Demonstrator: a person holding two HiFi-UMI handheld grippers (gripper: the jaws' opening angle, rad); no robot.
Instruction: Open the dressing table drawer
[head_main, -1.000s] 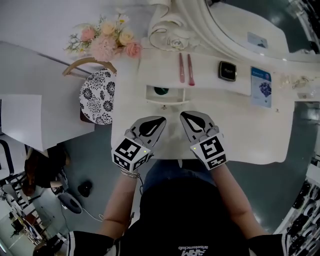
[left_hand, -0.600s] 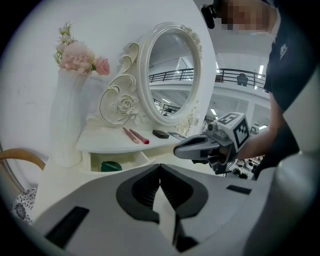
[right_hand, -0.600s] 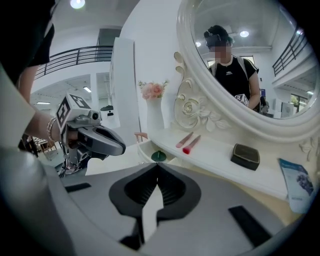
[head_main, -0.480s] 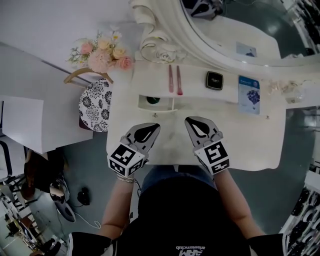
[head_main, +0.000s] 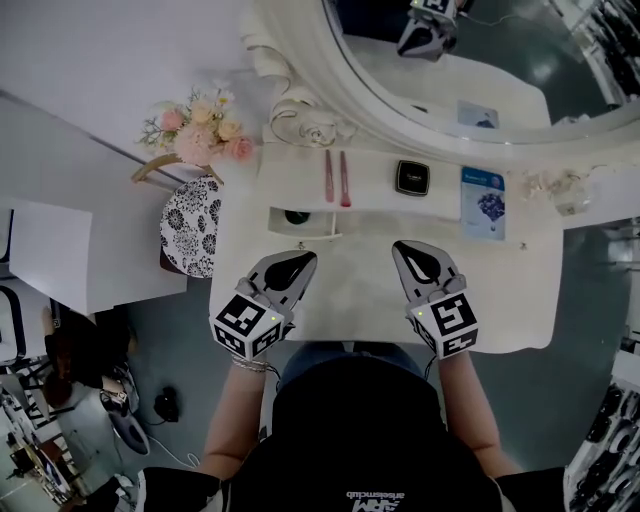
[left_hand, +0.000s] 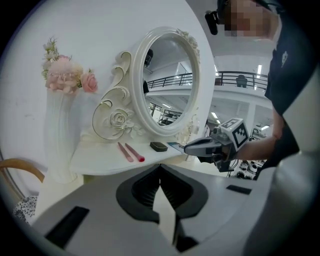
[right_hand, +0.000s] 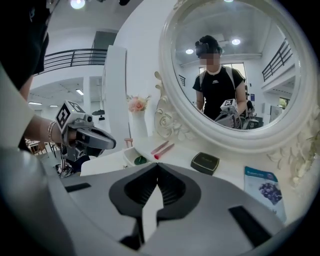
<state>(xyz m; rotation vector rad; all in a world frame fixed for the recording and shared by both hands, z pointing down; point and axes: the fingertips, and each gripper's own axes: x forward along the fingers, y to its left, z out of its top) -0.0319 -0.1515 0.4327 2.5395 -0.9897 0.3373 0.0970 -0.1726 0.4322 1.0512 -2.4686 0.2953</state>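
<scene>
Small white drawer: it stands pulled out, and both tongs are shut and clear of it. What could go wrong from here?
The small white drawer juts over the tabletop just ahead of the left tongs; a forward nudge might push it back in. The two pink sticks lie loose on the shelf right behind the drawer; a bump could roll them into it.

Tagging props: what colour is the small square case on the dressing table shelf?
Black. The case shows best in the head view.
</scene>
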